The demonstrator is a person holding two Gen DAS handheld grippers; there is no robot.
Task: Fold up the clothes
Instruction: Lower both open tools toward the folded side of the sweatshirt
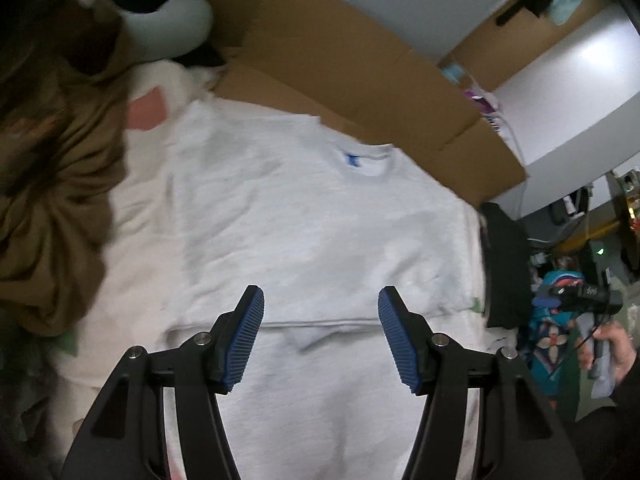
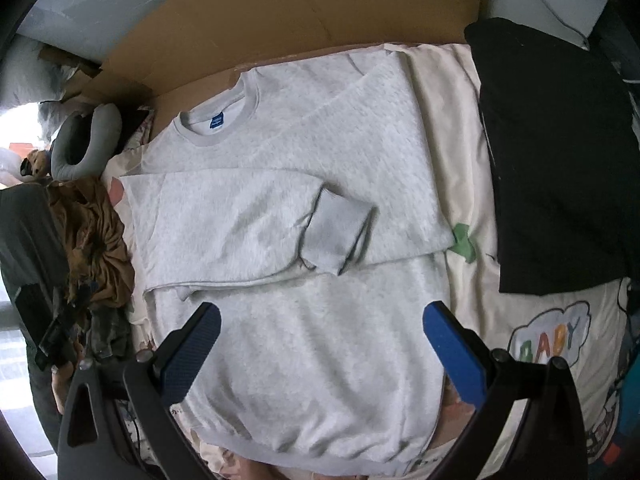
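Underneath all else, cream bedsheet (image 2: 448, 128) with a "BABY" cloud print, backed by flattened brown cardboard (image 2: 304, 20). Spread flat on the sheet, collar toward the cardboard, pale grey sweatshirt (image 2: 304, 340), its 2 sleeves folded across the chest, 1 ribbed cuff (image 2: 336, 236) lying on top near the middle. Off to its right, folded black garment (image 2: 556, 152); to its left, crumpled brown cloth (image 2: 96, 236) and grey neck pillow (image 2: 88, 140). Above the lower body of the sweatshirt, right gripper (image 2: 320, 352), blue pads wide apart, nothing between them. Over the sleeve fold, left gripper (image 1: 320, 332), pads likewise apart and empty, picture blurred. On the collar, small blue label (image 2: 216, 122).
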